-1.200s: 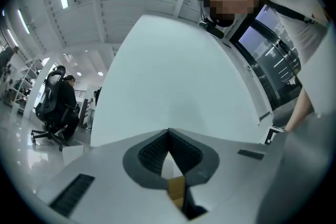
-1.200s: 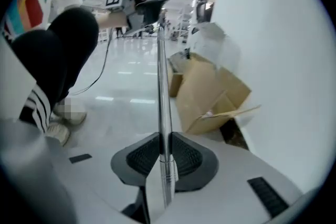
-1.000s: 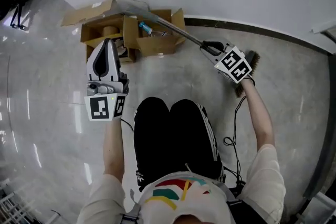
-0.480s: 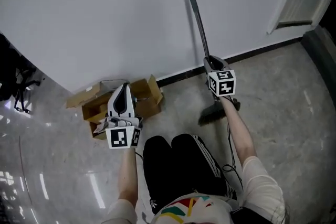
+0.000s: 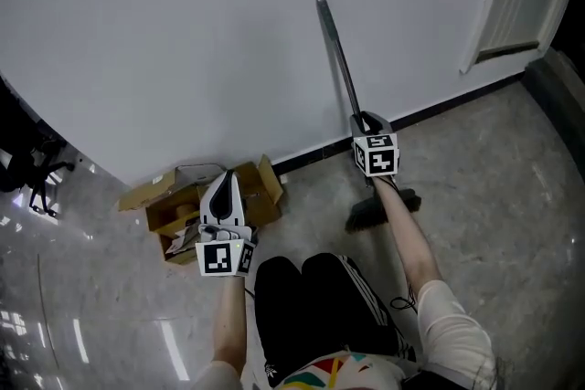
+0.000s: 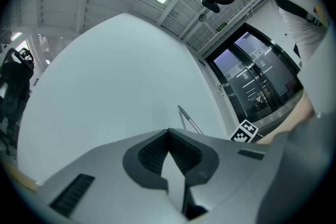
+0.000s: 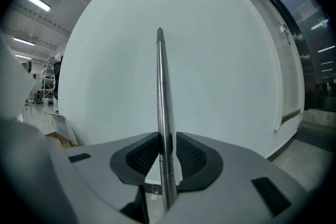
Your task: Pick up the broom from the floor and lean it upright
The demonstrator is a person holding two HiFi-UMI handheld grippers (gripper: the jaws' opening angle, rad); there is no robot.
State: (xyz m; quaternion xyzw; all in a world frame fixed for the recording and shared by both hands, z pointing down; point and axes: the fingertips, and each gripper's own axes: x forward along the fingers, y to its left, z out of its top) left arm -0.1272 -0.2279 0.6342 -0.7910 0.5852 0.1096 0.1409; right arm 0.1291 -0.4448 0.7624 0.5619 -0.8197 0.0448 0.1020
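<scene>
Right hand-held gripper (image 5: 366,120) clamps the upright broom (image 5: 336,50) by the wall (image 5: 183,32); left hand-held gripper (image 5: 225,180), jaws together, empty, hangs over a cardboard box (image 5: 169,216)

Glossy grey floor (image 5: 494,169), cardboard box (image 5: 169,213), broom (image 5: 341,59) standing on it

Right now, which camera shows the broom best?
The head view: it shows the whole broom, from tip to brush on the floor, with the right gripper clamped on it. The right gripper view shows only the handle between its jaws; the left gripper view only a distant sliver.
</scene>
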